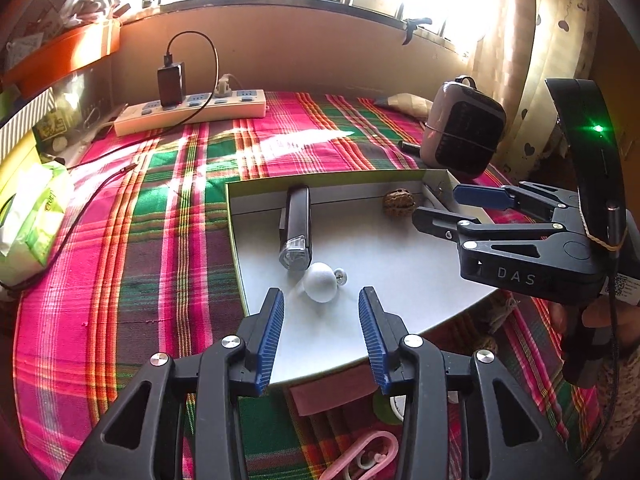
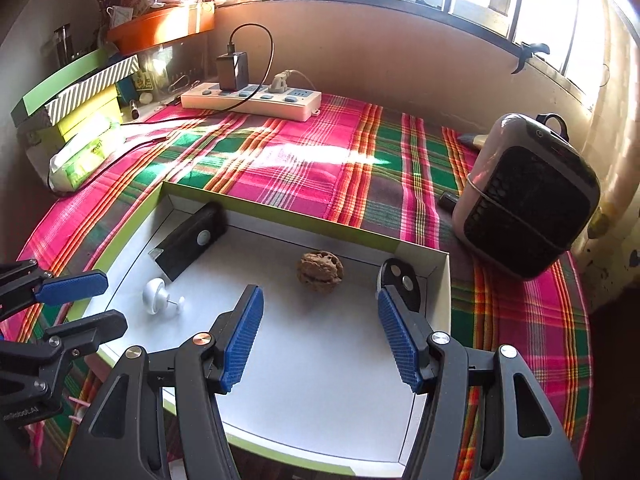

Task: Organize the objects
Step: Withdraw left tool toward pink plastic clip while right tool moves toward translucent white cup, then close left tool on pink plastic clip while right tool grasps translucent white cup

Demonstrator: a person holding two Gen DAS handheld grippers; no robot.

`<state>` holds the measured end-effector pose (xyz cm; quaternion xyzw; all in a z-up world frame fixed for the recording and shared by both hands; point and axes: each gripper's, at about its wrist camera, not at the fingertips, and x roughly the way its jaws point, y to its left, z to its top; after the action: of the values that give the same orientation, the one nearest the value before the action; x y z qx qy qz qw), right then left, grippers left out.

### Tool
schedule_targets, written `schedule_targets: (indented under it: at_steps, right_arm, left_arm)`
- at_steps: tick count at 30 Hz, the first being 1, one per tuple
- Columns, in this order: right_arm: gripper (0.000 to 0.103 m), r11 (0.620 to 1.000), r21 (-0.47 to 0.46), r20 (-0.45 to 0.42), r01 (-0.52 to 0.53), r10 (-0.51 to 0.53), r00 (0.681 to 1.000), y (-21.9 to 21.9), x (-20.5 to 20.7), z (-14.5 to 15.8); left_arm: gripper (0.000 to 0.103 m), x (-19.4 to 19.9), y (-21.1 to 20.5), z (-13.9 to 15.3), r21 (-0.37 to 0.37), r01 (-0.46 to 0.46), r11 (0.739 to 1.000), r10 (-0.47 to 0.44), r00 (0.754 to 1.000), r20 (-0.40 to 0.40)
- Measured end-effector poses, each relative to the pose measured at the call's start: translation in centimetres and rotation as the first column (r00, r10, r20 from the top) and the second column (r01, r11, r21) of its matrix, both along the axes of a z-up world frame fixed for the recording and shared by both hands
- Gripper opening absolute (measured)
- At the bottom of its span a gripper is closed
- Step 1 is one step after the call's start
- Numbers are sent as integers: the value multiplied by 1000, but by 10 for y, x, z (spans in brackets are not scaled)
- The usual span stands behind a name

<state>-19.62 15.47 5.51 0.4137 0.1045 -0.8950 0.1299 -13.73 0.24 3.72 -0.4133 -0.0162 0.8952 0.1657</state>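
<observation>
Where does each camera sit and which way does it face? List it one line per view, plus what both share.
Left wrist: rides on the left gripper, looking along its open fingers over the box at the white knob and black light; the right gripper shows at right.
Right wrist: rides on the right gripper, open, facing the walnut; the left gripper shows at left.
Shared: box, walnut, knob, light, power strip, heater.
</observation>
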Motion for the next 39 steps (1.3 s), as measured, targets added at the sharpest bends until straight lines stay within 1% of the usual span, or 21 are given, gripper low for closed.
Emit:
schedule_targets:
  at_steps: [6,13,16,20,22,24,26,29,30,32,36,38,39]
  right_arm:
    - [60,999,-33,-25,26,-27,999,8,23,9]
    - [60,992,-93,-46,82,-87,995,26,59,14]
    - [60,989,-110,-49,97,-103,993,32,76,13]
    - [60,985,-118,-60,123,-130,990,40,95,12]
    - [60,984,-128,-62,126,-135,989,44,104,10]
    - [60,982,-128,-59,137,-146,988,47,112,7]
    - [60,982,-127,-54,140,-148,987,48,118,3]
    - [60,984,-121,-52,134,-141,989,49,126,-2]
    - [60,984,-118,-49,134,-140,989,48,129,-5]
    - [60,983,-124,-42,133,-139,989,47,134,-9]
    - [60,984,-140,-16,106,-109,994,38,141,-18]
    - [60,987,-137,-11,83,-85,996,30,143,-21]
    - [60,988,-134,-7,75,-76,997,27,144,-22]
  left_arm:
    - [38,19,-9,7,7,-1,1000,1,1000,-26]
    - [38,49,-23,5,19,3,1000,-2,1000,-25]
    - [38,62,-26,3,25,21,999,-21,999,-29]
    - [38,77,-25,-2,48,80,996,-79,997,-23]
    - [38,83,-21,-7,35,104,994,-104,995,-13]
    - [39,89,-15,-11,2,123,992,-123,992,-13]
    - [40,92,-11,-13,-21,126,992,-127,992,-17]
    - [40,93,-6,-17,-12,146,989,-146,989,-10]
    - [40,94,-3,-19,-22,148,989,-149,989,-6]
    - [40,96,0,-21,-59,137,989,-138,990,-20]
    - [40,94,2,-26,-78,128,989,-129,992,-3]
    - [40,92,2,-29,-87,107,990,-107,994,3]
    - [40,90,1,-30,-80,98,992,-98,995,8]
